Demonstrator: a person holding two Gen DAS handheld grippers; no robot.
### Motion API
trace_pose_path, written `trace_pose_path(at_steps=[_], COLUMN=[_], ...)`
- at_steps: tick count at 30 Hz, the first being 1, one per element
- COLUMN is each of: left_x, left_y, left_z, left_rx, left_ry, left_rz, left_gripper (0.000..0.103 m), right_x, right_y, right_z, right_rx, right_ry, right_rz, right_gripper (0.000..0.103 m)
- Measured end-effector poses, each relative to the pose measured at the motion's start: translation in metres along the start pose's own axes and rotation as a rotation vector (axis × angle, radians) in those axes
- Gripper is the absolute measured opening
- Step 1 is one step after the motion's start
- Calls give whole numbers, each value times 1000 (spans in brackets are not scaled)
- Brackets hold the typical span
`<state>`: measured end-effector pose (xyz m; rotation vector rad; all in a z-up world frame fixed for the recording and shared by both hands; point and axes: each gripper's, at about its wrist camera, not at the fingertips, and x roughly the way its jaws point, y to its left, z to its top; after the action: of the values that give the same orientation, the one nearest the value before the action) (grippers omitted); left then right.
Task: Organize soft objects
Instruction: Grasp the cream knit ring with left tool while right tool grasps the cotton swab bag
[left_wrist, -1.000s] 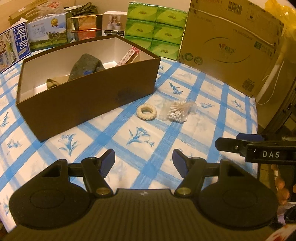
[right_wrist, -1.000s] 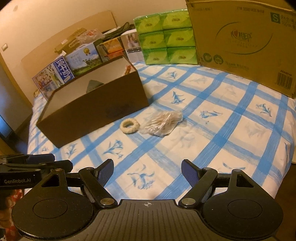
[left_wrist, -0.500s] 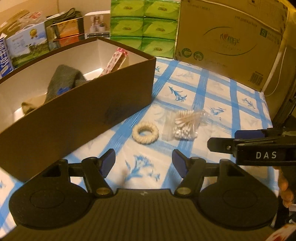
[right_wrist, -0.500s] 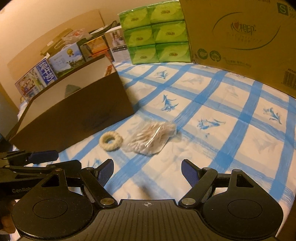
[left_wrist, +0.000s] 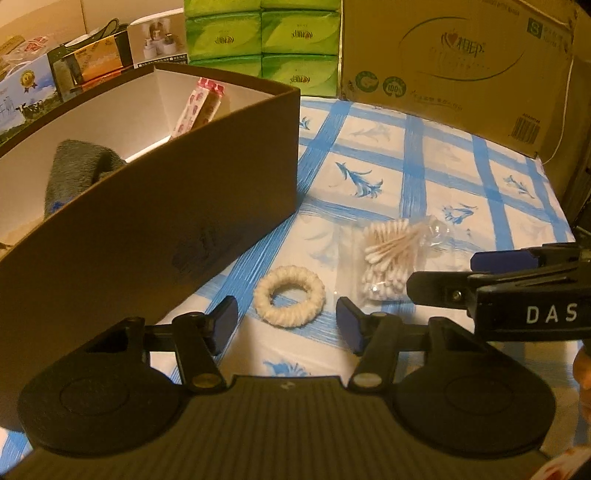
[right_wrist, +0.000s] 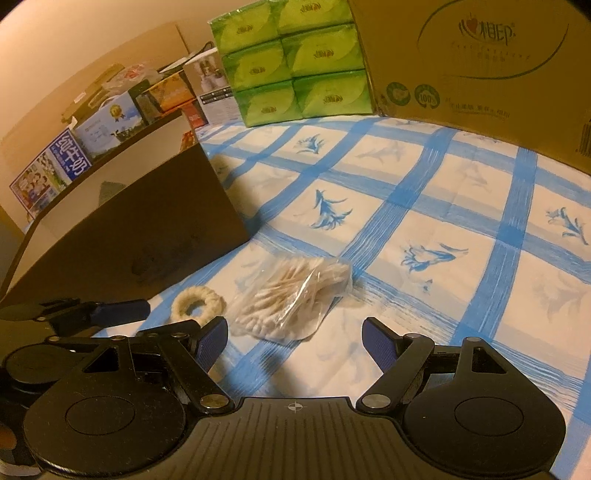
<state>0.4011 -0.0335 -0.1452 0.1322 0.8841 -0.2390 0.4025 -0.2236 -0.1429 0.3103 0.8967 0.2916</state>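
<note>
A cream woven ring lies on the blue-checked cloth, just ahead of my open left gripper, between its fingertips. A clear bag of cotton swabs lies to its right. In the right wrist view the swab bag lies just ahead of my open right gripper, and the ring sits left of it. The open brown box stands at the left and holds a grey cloth and a red-patterned packet.
Green tissue packs and a large cardboard carton stand at the back. Printed boxes line the far left behind the brown box. The right gripper's arm reaches in at the right of the left wrist view.
Both grippers have moved forward and down toward the ring and the swab bag, which now lie close in front of the fingertips. Both stay open.
</note>
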Motion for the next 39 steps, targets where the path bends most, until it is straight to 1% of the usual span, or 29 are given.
trace_pose_path(at_steps=[5, 7, 8, 11, 12, 14, 15, 16, 18, 20, 23, 24, 25, 26, 27, 31, 33, 39], left_x=[11, 14, 15, 15, 13, 10, 8, 8, 9, 11, 10, 10, 10, 11, 12, 17, 18, 15], left_y=[3, 5, 7, 12, 14, 16, 18, 20, 26, 31, 32, 31, 30, 29, 29, 28, 27, 25], left_z=[0, 0, -1, -3, -3, -4, -4, -4, -5, -5, -4, -4, -4, -4, -4, -3, -4, -6], left_rx=[-4, -8, -10, -24, -28, -31, -32, -33, -48, -71, -79, -75, -70, -68, -67, -72, -75, -78], left_ry=[-1, -6, -9, -26, -32, -40, -42, -37, -27, -16, -23, -24, -20, -16, -14, 0, 13, 33], left_rz=[2, -3, -5, -13, -12, -2, 10, 24, 30, 22, -1, -7, -10, -7, -7, -15, -22, -18], left_gripper=[49, 39, 38, 29, 24, 20, 9, 7, 8, 9, 10, 11, 13, 15, 16, 15, 15, 9], right_x=[10, 14, 16, 23, 26, 31, 34, 36, 41, 46, 53, 55, 57, 59, 59, 59, 58, 53], right_y=[-2, 0, 1, 2, 2, 4, 5, 6, 8, 12, 17, 19, 20, 22, 25, 27, 27, 25], right_z=[3, 4, 4, 6, 6, 6, 6, 7, 7, 8, 11, 11, 11, 10, 9, 3, 0, 0], right_rx=[17, 12, 10, 15, 17, 16, 13, 10, 4, -8, -37, -50, -67, -92, -134, -224, -240, -243], right_ry=[-1, -2, -1, 6, 9, 11, 13, 15, 13, 6, -3, -9, -13, -17, -25, -42, -47, -38], right_rz=[7, 9, 10, 11, 10, 7, 6, 6, -2, -10, -36, -46, -59, -76, -95, -98, -89, -62], right_gripper=[80, 80, 80, 80, 80, 80, 80, 79, 79, 79, 78, 76, 66, 60, 59, 54, 52, 47])
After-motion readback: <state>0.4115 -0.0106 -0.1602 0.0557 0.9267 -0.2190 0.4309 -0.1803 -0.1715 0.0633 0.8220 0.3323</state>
